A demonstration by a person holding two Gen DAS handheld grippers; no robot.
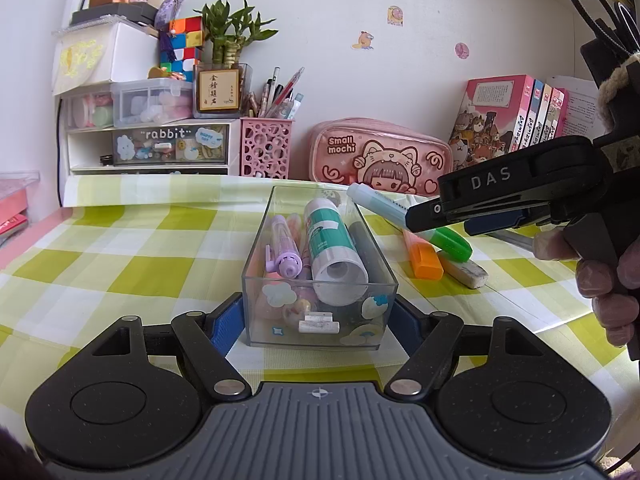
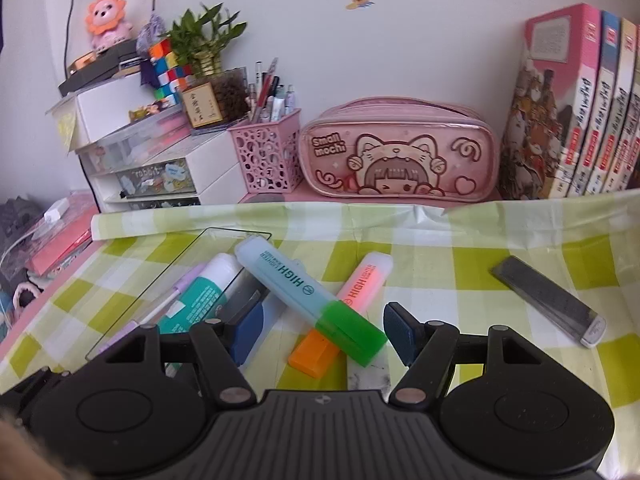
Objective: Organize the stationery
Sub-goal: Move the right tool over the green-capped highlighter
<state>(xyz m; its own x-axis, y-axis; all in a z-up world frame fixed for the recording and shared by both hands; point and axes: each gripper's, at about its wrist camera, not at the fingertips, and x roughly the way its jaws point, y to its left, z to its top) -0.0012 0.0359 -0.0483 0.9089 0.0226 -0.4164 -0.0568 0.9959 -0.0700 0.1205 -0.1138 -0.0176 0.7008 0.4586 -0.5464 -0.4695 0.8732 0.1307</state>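
Roughly halfway: the clear box (image 1: 320, 276), clamped by the left gripper (image 1: 318, 326), already has glue and pens. The right gripper (image 2: 320, 330) gapes around the green highlighter (image 2: 308, 300) on the tabletop (image 2: 460, 280); orange one, eraser wait.

Eraser (image 2: 370, 372) mostly under highlighters (image 2: 316, 304).

The clear plastic box (image 1: 320, 280) is nearly full, with a white and teal glue tube (image 1: 334, 252) filling its middle. To its right a green-capped highlighter (image 2: 308, 300) lies across an orange-capped highlighter (image 2: 340, 316). Open checked green tablecloth (image 1: 120, 256) lies to the box's left.
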